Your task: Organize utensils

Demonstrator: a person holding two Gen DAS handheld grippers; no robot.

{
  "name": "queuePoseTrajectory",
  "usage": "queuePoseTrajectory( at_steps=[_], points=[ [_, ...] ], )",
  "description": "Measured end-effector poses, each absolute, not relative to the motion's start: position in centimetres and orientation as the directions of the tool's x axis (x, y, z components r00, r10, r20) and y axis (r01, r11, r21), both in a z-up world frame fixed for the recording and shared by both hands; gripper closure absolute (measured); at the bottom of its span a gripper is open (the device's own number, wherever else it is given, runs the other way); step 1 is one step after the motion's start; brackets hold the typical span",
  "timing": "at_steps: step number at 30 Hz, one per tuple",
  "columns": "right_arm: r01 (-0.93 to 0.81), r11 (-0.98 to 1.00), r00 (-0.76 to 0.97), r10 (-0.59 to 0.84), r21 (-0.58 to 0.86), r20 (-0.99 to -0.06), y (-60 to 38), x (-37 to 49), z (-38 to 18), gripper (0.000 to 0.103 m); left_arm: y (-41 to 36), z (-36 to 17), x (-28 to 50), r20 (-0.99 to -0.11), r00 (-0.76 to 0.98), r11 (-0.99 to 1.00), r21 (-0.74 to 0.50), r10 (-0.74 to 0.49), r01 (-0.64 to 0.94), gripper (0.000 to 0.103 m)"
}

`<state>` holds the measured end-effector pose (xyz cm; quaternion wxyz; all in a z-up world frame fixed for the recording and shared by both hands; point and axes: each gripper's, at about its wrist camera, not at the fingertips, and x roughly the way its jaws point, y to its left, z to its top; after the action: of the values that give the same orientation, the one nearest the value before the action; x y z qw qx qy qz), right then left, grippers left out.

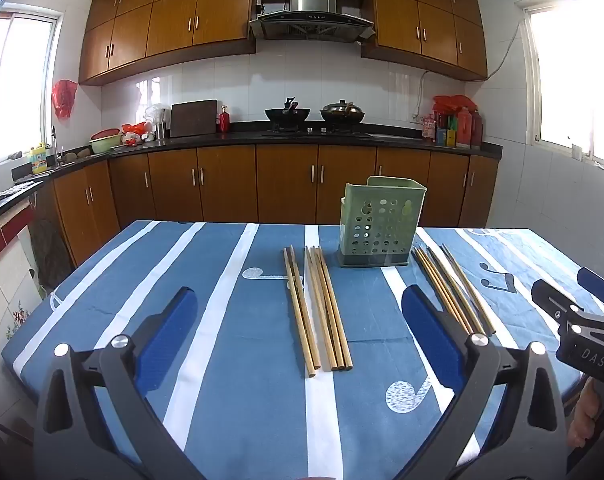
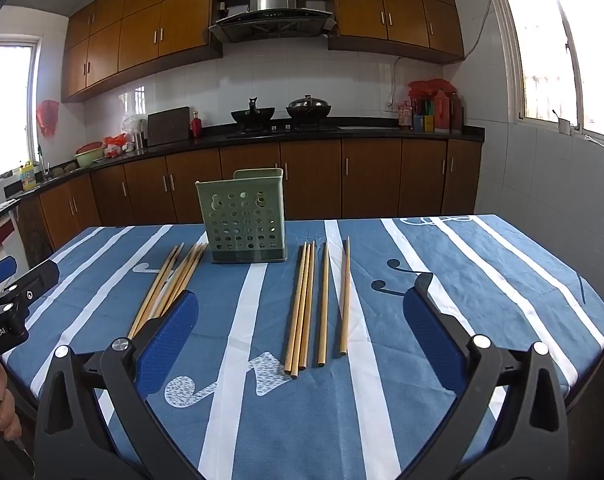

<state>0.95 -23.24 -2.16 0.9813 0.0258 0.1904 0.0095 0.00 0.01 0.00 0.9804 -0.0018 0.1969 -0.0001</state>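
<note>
A green perforated utensil holder (image 1: pixel 378 228) stands upright at the far side of the table; it also shows in the right wrist view (image 2: pixel 245 222). One group of wooden chopsticks (image 1: pixel 318 308) lies left of the holder, another group (image 1: pixel 452 288) lies right of it. In the right wrist view these are the left group (image 2: pixel 169 284) and the right group (image 2: pixel 318 304). My left gripper (image 1: pixel 297 316) is open and empty above the left group. My right gripper (image 2: pixel 302 312) is open and empty above the right group.
The table has a blue cloth with white stripes (image 1: pixel 221 320). My right gripper (image 1: pixel 582 320) shows at the right edge of the left wrist view, my left gripper (image 2: pixel 13 300) at the left edge of the right wrist view. Kitchen cabinets (image 1: pixel 285 180) stand behind.
</note>
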Motion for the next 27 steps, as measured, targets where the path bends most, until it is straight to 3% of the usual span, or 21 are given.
queuePoseTrajectory(
  at_steps=[27],
  points=[
    [-0.009,0.998,0.927,0.031,0.06,-0.374,-23.24,0.81,-2.03,0.002,0.01,0.0,0.0,-0.387,0.922,1.0,-0.004,-0.001,0.0,0.004]
  ],
)
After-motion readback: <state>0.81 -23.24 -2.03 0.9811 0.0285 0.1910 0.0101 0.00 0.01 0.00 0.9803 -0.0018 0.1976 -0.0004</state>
